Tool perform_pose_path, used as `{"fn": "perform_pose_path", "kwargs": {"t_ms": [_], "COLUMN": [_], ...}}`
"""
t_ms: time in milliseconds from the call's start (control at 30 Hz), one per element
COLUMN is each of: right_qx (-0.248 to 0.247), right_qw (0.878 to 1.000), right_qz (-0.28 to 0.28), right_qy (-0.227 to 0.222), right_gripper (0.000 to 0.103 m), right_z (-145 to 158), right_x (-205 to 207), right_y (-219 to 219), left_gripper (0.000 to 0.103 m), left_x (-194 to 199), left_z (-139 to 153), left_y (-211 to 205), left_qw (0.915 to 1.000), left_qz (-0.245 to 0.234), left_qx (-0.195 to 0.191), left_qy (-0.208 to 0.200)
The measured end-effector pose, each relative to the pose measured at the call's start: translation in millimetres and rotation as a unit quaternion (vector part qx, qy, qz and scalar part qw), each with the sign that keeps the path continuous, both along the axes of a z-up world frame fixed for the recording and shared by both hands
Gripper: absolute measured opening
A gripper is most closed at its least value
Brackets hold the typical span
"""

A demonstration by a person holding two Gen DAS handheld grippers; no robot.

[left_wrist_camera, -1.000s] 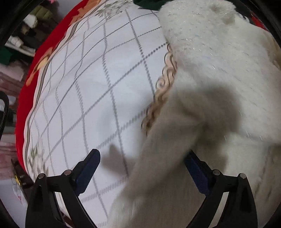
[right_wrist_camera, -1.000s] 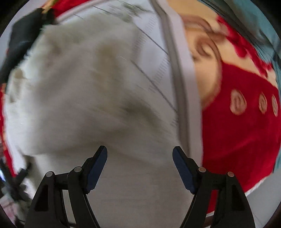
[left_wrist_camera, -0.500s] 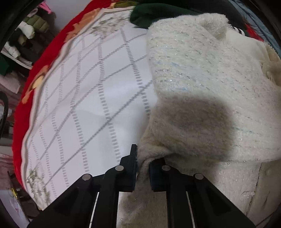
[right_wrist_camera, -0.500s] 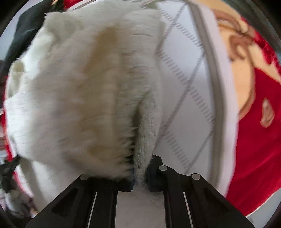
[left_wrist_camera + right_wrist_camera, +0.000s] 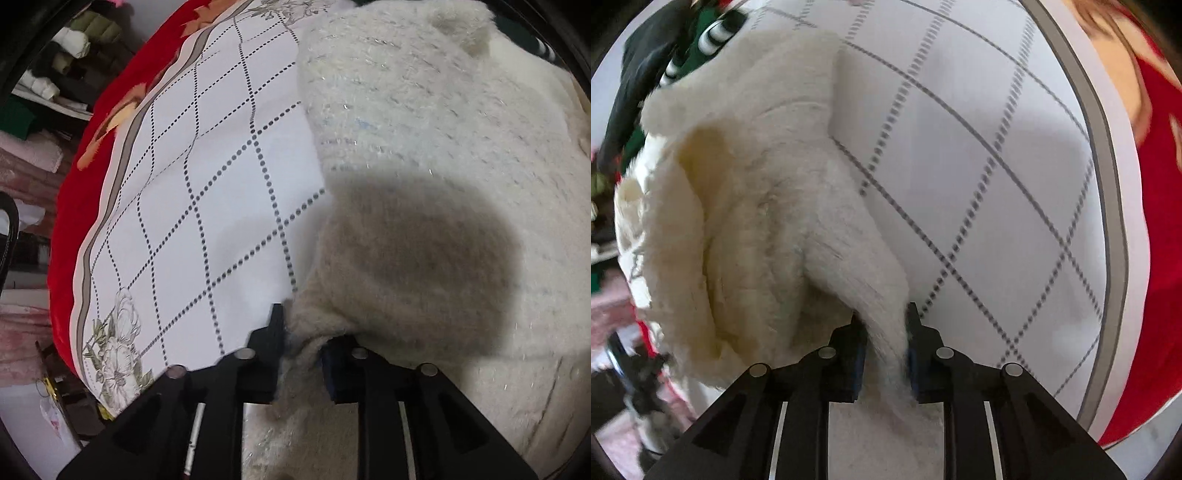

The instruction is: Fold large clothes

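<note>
Since a second ago both claws have clamped down, then eased slightly: left gripper point(image 5: 301, 343) and right gripper point(image 5: 882, 328) are each pinching the fluffy white sweater's point(image 5: 424, 147) edge. It is lying on the checked bedspread point(image 5: 207, 192), whose open white stretch is reaching to a red border point(image 5: 1145, 258).

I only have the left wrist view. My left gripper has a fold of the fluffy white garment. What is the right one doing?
Observer: The right gripper is shut on a hanging strip of the same white garment; its jaws have just eased open slightly, fabric between them.
Operator: Anything lying past the garment on that side?
Observer: A green garment with black-and-white striped trim, at its far edge.
Operator: What is to the right of it?
Observer: Bare checked sheet, then a red blanket.
</note>
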State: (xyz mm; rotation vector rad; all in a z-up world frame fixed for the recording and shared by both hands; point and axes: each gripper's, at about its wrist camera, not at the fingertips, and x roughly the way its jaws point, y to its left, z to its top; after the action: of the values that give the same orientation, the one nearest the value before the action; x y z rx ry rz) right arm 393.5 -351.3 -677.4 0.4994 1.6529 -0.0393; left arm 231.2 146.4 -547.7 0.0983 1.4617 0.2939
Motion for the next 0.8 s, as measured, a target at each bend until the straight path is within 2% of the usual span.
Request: {"fn": "perform_pose_path", "kwargs": {"t_ms": [67,100,133,200,233,267,400,500,633,667,700,733,767,800], "right_qx": [-0.034,-0.058,-0.062,-0.063,-0.072,-0.080,-0.050,-0.050,-0.059,-0.058,-0.057,-0.051,-0.043,-0.030], "right_qw": [0.999,0.998,0.996,0.993,0.992,0.992,0.996,0.996,0.994,0.993,0.993,0.994,0.994,0.995], "right_qz": [-0.009,-0.033,-0.055,-0.103,-0.105,-0.096,-0.062,-0.061,-0.093,-0.098,-0.100,-0.098,-0.094,-0.086], "right_qy": [-0.018,-0.021,-0.019,0.001,0.006,0.011,0.043,0.051,0.011,-0.002,-0.013,-0.027,-0.035,-0.043], "right_gripper": [0.019,0.019,0.019,0.019,0.019,0.019,0.020,0.038,0.040,0.042,0.045,0.056,0.063,0.063], "right_z": [9.0,11.7,11.3,4.0,3.8,5.1,6.3,17.5,63.4,74.1,82.1,90.3,91.0,92.4], "right_x": [1.6,-0.1,-2.7,-5.6,-5.4,-3.1,9.1,5.2,7.0,5.6,10.6,18.7,16.7,25.0], "right_y": [-7.2,-18.3,-26.0,-46.4,-48.4,-46.1,-29.6,-25.1,-36.2,-25.8,-23.8,-22.0,-17.8,-12.6], "left_gripper": [0.033,0.052,0.077,0.098,0.098,0.098,0.098,0.098,0.098,0.098,0.098,0.098,0.098,0.098], "left_x": [3.0,3.1,6.0,7.7,10.2,13.2,17.8,9.1,-10.5,-12.9,-14.9,-18.6,-18.5,-4.8], "left_z": [-3.1,-4.1,-6.3,-7.0,-8.1,-9.3,-7.6,0.9,21.9,26.7,30.6,35.5,38.1,37.9], "left_y": [7.0,10.7,18.4,27.9,32.0,32.4,24.2,23.0,23.6,23.4,22.3,20.7,18.0,15.1], "left_qw": [0.9999,0.9998,0.9996,0.9993,0.9990,0.9992,0.9997,0.9998,0.9997,0.9996,0.9995,0.9993,0.9991,0.9989], "left_qz": [0.013,0.018,0.022,0.031,0.035,0.033,-0.010,-0.013,-0.003,0.000,0.003,0.008,0.010,0.010], "left_qx": [-0.001,0.002,0.008,0.000,-0.016,-0.016,0.013,0.004,-0.001,0.000,0.002,0.001,-0.003,-0.004], "left_qy": [-0.007,-0.009,-0.015,-0.022,-0.022,-0.019,-0.018,-0.016,-0.023,-0.027,-0.031,-0.038,-0.042,-0.045]}}
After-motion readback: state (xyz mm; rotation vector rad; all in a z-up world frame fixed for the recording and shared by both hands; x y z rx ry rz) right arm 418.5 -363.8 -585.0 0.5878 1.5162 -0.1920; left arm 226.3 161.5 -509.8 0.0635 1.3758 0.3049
